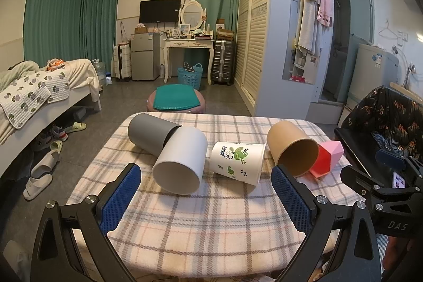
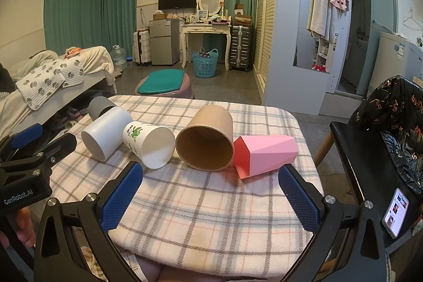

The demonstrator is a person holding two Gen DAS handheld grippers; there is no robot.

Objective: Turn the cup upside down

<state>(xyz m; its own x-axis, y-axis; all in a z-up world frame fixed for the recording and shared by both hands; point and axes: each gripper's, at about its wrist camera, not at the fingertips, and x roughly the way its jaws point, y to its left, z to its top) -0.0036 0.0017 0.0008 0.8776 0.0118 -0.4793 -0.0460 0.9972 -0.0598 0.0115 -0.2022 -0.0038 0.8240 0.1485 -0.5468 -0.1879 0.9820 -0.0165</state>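
Observation:
Several cups lie on their sides in a row on the plaid-covered table (image 1: 201,223) (image 2: 211,208): a grey cup (image 1: 148,134) (image 2: 99,106), a white cup (image 1: 182,157) (image 2: 105,131), a white paper cup with green leaf print (image 1: 238,159) (image 2: 148,143), a brown cup (image 1: 290,147) (image 2: 208,139) and a pink faceted cup (image 1: 327,157) (image 2: 264,155). Their mouths mostly face me. My left gripper (image 1: 206,176) is open and empty, short of the white cups. My right gripper (image 2: 211,173) is open and empty, short of the brown and pink cups.
A black chair with a patterned bag (image 2: 391,128) stands right of the table, a phone (image 2: 395,213) on its seat. A pink stool with a green cushion (image 1: 176,98) is beyond the table's far edge. A bed (image 1: 39,97) is at left.

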